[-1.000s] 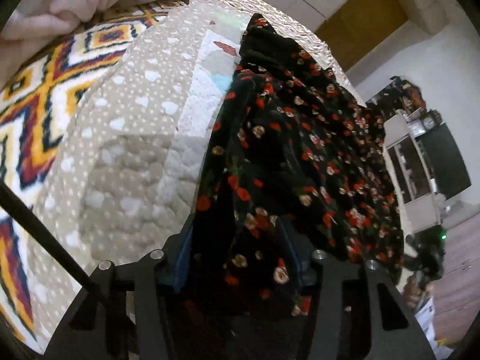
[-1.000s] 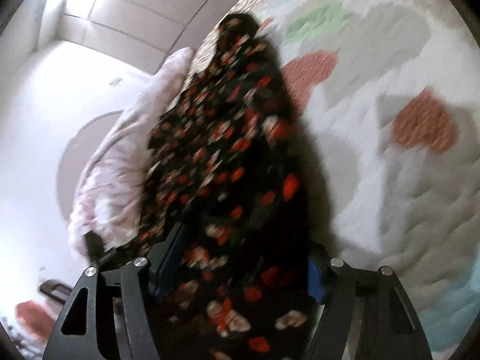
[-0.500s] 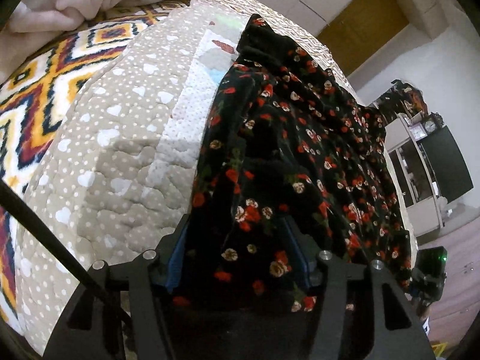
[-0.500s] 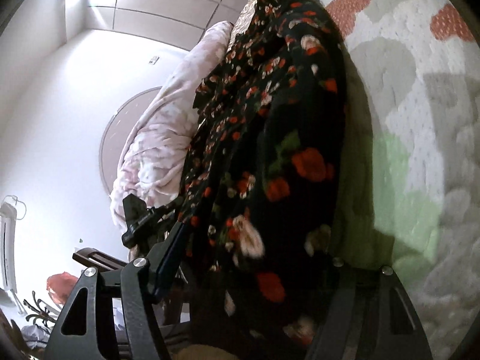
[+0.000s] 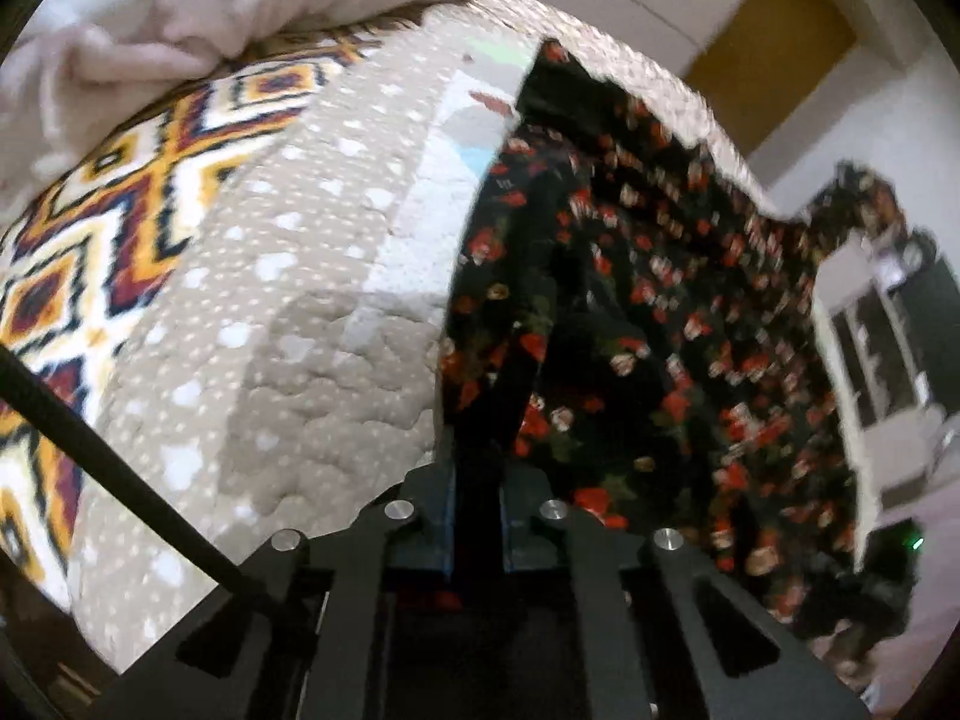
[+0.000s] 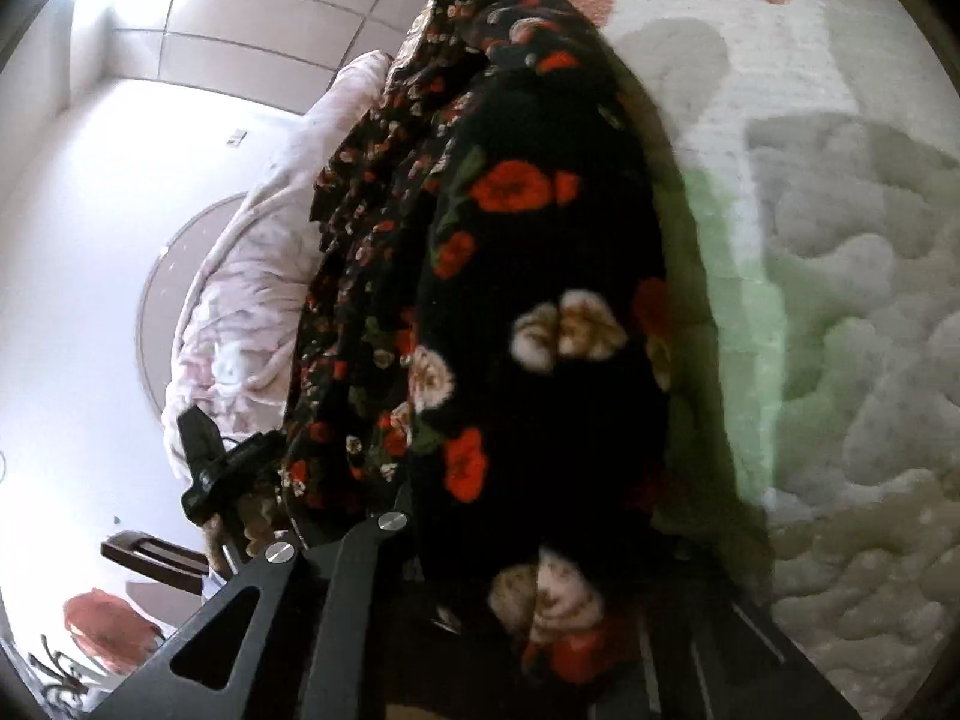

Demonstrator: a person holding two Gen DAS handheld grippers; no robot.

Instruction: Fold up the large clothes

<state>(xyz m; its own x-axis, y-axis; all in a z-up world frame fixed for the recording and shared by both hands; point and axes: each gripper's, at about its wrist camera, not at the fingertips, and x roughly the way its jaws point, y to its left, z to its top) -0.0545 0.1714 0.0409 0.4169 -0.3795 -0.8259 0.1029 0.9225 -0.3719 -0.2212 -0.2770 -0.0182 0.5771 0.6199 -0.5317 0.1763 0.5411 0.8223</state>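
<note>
Black floral garment [image 5: 630, 300] fills the space between both my claws and lies along the quilted bedspread [image 5: 288, 312] on the bed. My left claw [image 5: 477, 516] is pinched down tight on a narrow fold of the garment's edge, the dark cloth running straight up from between the blue pads. My right claw [image 6: 528, 570] has its jaws closing at this moment, with a thick bunch of the same garment between them; the big red and cream flowers bulge over the fingers, so only the left finger [image 6: 360, 546] shows clearly and the other is buried under cloth.

Beyond the left claw, the garment stretches away over the bedspread, which lies to its left with pale hearts and dots on beige. Farther left of the garment a blanket with an orange, navy and white diamond pattern [image 5: 120, 228] covers the bed, and past that a rumpled pale pink duvet [image 5: 210, 12] is heaped up.

In the right wrist view, the bedspread to the right of the garment shows green, grey and red heart patches, and my left claw appears small beside the garment's far edge [image 6: 234, 468].
</note>
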